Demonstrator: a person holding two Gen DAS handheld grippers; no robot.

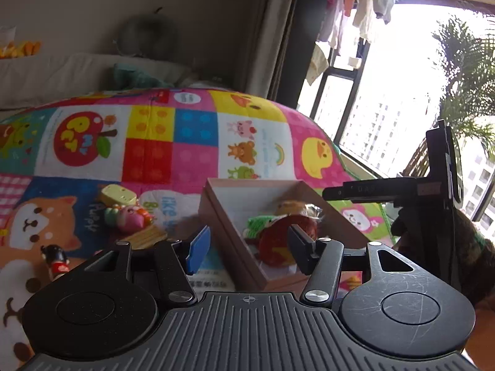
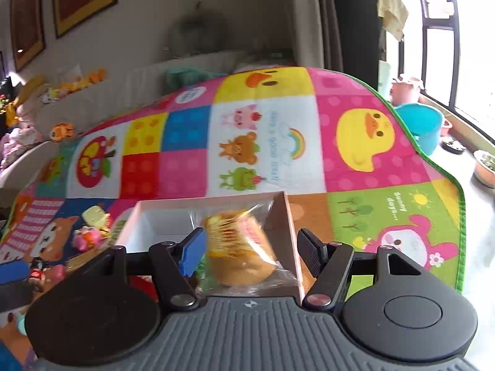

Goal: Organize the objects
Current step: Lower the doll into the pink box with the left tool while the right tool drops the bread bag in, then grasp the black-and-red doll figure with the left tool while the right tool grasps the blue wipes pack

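A brown open box (image 1: 216,219) sits on the colourful play mat. It holds a red toy (image 1: 278,238), a green knitted toy (image 1: 256,222) and a wrapped bun. My left gripper (image 1: 247,247) is open and empty, hovering over the box's near left wall. My right gripper (image 2: 252,249) is open above the same box (image 2: 287,216). The yellow bun in clear wrap (image 2: 241,247) lies between its fingers, blurred, touching neither pad. The right gripper also shows in the left wrist view (image 1: 337,193), over the box's far right.
Loose toys lie left of the box: a yellow block (image 1: 117,196), a pink pig toy (image 1: 131,216), a wooden piece (image 1: 148,236) and a small black-and-red figure (image 1: 55,259). The mat's green edge (image 2: 461,216) drops off at right. A blue basin (image 2: 423,126) stands beyond it.
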